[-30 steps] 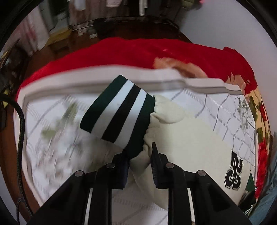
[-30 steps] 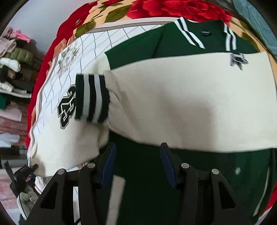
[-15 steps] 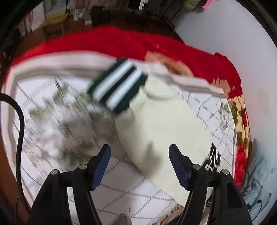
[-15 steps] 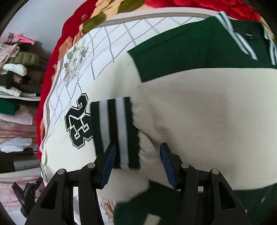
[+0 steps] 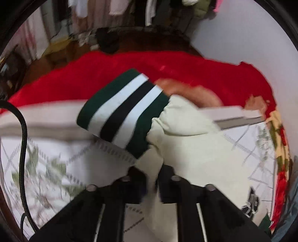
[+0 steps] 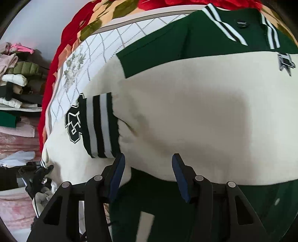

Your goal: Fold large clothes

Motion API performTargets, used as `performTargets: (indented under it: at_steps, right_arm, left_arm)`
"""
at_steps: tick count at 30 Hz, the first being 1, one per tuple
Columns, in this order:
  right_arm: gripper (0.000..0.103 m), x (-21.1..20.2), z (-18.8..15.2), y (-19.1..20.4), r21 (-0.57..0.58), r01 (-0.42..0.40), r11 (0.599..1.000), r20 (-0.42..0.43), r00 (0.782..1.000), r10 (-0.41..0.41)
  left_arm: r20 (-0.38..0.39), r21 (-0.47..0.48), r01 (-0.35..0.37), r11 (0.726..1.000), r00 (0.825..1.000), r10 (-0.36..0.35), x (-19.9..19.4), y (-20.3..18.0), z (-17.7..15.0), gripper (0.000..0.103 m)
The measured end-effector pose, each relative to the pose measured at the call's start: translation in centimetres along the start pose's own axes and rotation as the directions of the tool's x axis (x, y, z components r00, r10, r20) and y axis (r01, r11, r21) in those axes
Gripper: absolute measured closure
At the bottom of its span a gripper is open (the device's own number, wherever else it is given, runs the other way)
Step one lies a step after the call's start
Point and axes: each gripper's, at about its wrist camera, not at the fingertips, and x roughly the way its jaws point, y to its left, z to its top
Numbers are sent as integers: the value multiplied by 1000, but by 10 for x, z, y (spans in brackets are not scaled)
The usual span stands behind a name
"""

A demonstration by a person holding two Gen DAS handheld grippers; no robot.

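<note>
Left wrist view showed the left gripper (image 5: 151, 178), open half a second earlier, now clenched on the cream fleece jacket sleeve (image 5: 186, 154) behind its green-striped cuff (image 5: 123, 109), ready for folding, while the right gripper (image 6: 148, 175) hung released over the other sleeve.

This is a bedroom in a home. A bed (image 5: 55, 149) carries a white quilted cover with grey grid lines and a red blanket (image 5: 130, 65) with large flowers. Clothes hang on a rack (image 5: 149, 11) by a white wall, and folded clothes and padded jackets sit stacked on shelves (image 6: 16, 83) beside the bed.
</note>
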Motion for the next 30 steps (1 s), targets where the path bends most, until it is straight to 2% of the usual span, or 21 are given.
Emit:
performTargets:
  at_steps: [3,4,7,8,11,13,14,16,18,19,20,23,25,30]
  right_arm:
    - [51,7,11,13,4,-41,999,29,999,41]
    - [57,16,17,18,9,-49,999,27,998,49]
    - [58,61,32,30,22,-21,1000,-69,997,22]
    - [58,67,35,31,15,-8,1000,-78,997,9]
    - [58,50,39,34,-13,-16,1000,-79,997,15]
    - [58,22,35,27,-25,-1,1000,-33,999,1]
    - [58,8,33,21,-22,16,1000,-14,1000,-16]
    - [58,-14,27,1,2,43,999,15,999,-43]
    - [57,-45,19,-30,43,123,991,56,991,-126]
    - [57,-56,18,-43,58,150,987,69,986,-154]
    - [53,-71,14,-62,85,195,977,83,976,-202]
    - [50,-104,3,-115,171,244,955,105,959,-264]
    - [50,-125,-8,-157,240,263,934,104,950,-294]
    - [49,-167,-41,-245,363,277,890,113,935,-337]
  left_arm:
    - [66,82,24,996,997,-29,-29,-21,12,99]
    - [95,116,40,992,994,-51,-46,-32,16,99]
    - [157,199,60,978,983,-92,-80,-56,22,99]
    - [177,235,62,970,979,-105,-94,-68,22,99]
    - [228,344,52,938,964,-137,-128,-98,14,99]
    - [261,428,47,903,950,-173,-153,-121,2,99]
    - [270,481,42,876,943,-194,-165,-137,-7,100]
    - [259,539,72,839,934,-246,-180,-162,-23,100]
    - [224,602,104,792,930,-292,-194,-188,-45,100]
    - [183,639,146,755,925,-333,-202,-206,-64,100]
    - [160,659,165,734,923,-351,-205,-220,-75,100]
    - [38,732,259,630,908,-417,-216,-267,-135,100]
    - [-83,765,344,544,891,-447,-221,-300,-190,100]
    - [-309,795,479,373,848,-431,-215,-371,-318,100]
